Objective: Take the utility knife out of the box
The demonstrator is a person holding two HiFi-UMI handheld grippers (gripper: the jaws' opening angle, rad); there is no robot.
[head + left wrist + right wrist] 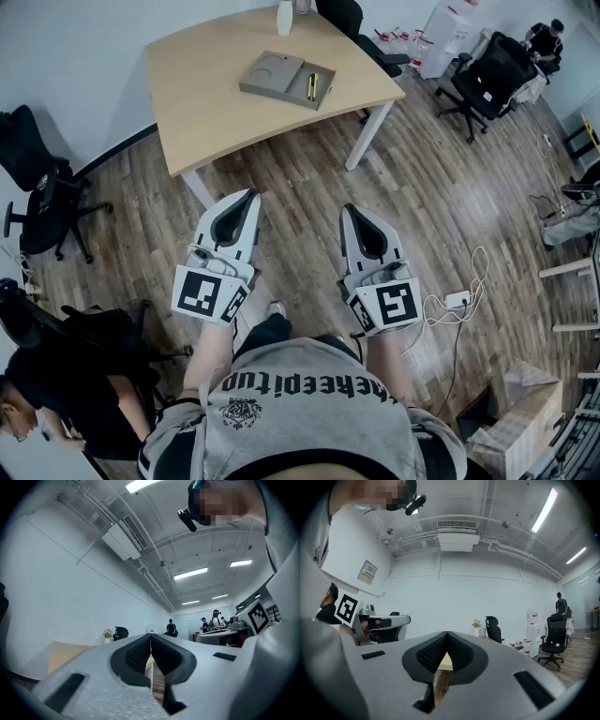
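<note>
Looking down in the head view, both grippers sit low in the middle of the frame, just above the person's grey shirt. The left gripper (249,197) and right gripper (350,210) each have their jaws pressed fully together with nothing between them, and both gripper views back that up. Only the wood floor (309,187) is under them.

The utility knife (312,86) is well away, upper middle of the frame, lying in the right-hand part of the open grey box (267,73) on the table (206,94). So I'd say this is just the approach.

My take: get close first and open one gripper wide before reaching in. Then pinch the yellow body across its narrow width, mid-length, while the other gripper steadies the box so it doesn't slide.

Count: two grippers, one table, one box, one knife, one white bottle (284,17) at the table's far edge, and at least three black office chairs (42,202) round the edges.
</note>
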